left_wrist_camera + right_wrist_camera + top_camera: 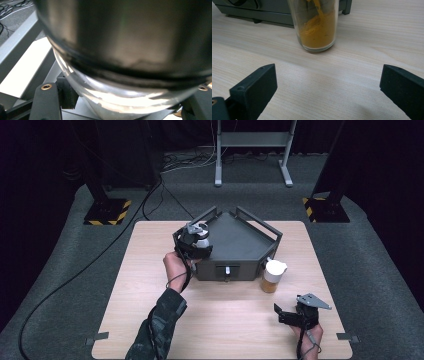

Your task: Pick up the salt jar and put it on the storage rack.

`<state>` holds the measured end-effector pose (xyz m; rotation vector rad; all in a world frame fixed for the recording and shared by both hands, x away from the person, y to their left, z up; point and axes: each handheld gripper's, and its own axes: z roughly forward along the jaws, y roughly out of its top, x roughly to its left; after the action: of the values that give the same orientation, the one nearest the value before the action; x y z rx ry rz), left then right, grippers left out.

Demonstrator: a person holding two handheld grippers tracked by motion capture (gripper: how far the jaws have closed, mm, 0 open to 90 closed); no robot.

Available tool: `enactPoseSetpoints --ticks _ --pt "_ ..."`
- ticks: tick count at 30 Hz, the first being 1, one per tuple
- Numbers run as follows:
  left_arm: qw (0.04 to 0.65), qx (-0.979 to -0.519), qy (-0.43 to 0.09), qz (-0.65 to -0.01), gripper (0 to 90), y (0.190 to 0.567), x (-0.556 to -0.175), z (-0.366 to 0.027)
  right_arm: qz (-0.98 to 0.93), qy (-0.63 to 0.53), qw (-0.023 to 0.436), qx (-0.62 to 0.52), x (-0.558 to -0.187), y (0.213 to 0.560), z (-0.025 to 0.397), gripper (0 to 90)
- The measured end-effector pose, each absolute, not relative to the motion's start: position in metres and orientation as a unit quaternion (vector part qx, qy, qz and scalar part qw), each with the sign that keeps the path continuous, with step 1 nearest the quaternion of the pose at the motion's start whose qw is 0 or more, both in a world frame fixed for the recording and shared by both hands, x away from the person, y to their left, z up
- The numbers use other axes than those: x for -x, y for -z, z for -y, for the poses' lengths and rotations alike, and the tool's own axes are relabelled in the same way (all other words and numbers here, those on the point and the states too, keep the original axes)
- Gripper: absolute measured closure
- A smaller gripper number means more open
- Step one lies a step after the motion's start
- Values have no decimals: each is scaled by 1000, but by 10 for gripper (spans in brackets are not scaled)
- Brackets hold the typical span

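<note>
A jar (120, 50) sits clamped between the left fingers (47, 100), over the tray (235, 240). Lower it level before releasing. Right gripper (292, 312) gapes wide, spice glass (317, 25) straight ahead.

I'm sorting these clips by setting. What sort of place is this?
Probably a recording studio or lab: black curtains, a lone wooden table on grey carpet, stand bases with hazard tape, and loose floor cables.

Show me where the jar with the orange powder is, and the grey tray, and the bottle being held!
jar (318, 32): right gripper view, on the orange powder part of its glass.
tray (240, 240): high view, on its bare dark floor.
bottle (120, 100): left gripper view, on its clear lower body.
</note>
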<state>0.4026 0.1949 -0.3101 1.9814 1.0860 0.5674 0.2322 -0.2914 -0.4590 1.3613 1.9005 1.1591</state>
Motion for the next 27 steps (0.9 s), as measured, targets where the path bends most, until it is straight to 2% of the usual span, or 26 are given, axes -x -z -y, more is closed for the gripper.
enactPoseSetpoints --ticks 27 --pt "391 -782 -221 -432 318 324 -408 -194 -703 -428 264 -503 -232 459 291 2"
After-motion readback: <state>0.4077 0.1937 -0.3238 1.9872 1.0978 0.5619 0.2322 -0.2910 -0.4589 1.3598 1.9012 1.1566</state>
